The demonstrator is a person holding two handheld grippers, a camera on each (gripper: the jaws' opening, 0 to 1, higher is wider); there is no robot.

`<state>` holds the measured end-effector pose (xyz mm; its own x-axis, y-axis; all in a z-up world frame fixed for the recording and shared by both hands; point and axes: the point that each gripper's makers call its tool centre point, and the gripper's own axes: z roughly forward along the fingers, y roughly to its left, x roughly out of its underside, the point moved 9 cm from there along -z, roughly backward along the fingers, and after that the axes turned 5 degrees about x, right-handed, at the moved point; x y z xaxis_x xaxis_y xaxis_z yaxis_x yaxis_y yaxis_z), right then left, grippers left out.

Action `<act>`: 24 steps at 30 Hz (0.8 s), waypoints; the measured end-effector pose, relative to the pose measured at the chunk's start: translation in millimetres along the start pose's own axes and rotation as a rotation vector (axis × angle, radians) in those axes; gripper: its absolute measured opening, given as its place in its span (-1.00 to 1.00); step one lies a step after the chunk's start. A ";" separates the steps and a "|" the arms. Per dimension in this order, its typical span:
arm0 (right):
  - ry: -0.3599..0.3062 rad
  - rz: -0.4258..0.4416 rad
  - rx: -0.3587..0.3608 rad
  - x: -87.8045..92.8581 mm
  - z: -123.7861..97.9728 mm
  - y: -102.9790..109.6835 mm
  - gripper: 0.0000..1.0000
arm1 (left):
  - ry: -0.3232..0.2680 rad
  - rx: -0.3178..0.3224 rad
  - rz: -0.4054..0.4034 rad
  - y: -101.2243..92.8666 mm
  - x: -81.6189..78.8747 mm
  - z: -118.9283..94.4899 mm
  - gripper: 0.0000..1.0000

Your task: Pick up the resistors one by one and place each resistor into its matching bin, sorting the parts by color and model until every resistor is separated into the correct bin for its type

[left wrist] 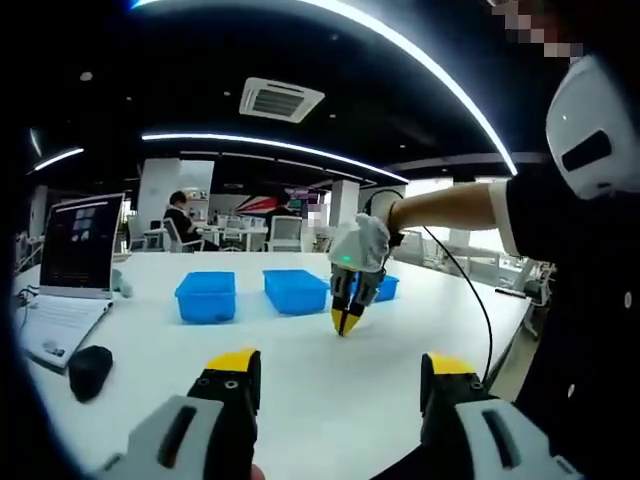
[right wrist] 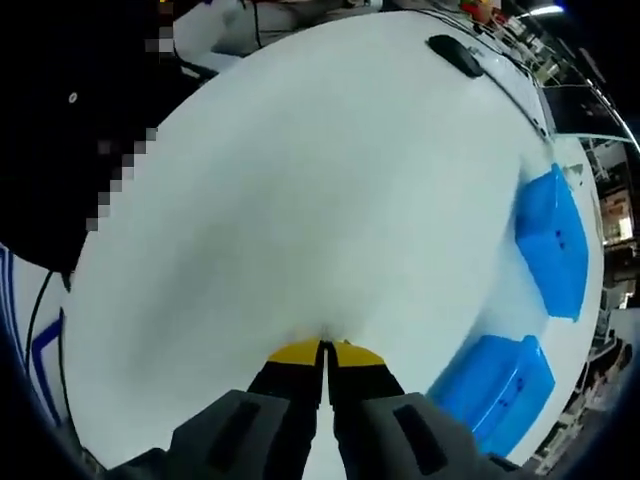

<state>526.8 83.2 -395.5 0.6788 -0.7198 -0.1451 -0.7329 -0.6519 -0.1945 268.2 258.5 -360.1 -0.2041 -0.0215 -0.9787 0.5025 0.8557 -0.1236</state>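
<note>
White table (left wrist: 300, 370) fills the lower half of the left gripper view. At the bottom our left gripper (left wrist: 340, 375) has its yellow-tipped jaws spread wide, nothing between them. In the middle the right gripper (left wrist: 345, 318) points down with its tips on the table — jaws pressed together. Whether a resistor is pinched there, we cannot tell. Three blue bins stand behind: the left bin (left wrist: 206, 296), the middle bin (left wrist: 296, 290), the right bin (left wrist: 385, 288). A laptop (left wrist: 70, 270) sits at the left edge.
</note>
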 end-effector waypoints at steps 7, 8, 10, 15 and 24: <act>-0.130 0.158 0.109 10.1 -35.7 12.2 -0.90 | -0.004 0.008 -0.001 1.3 -1.2 2.2 0.31; -0.157 0.207 0.127 12.9 -43.4 16.4 -0.90 | -0.004 0.010 0.002 1.7 -1.8 3.4 0.31; -0.217 0.297 0.174 19.4 -60.6 25.9 -0.90 | -0.005 0.012 0.006 4.1 -3.7 6.1 0.31; -0.409 0.499 0.329 37.7 -105.0 63.0 -0.90 | -0.013 0.013 0.019 10.0 -10.3 12.2 0.31; -0.762 0.956 0.595 85.7 -154.1 163.5 -0.90 | -0.019 0.030 0.046 16.5 -22.1 25.9 0.31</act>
<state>458.1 -121.8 -290.2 -0.0804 -0.3932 -0.9159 -0.9286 0.3636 -0.0746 302.8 259.7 -344.8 -0.1644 0.0080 -0.9864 0.5362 0.8401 -0.0825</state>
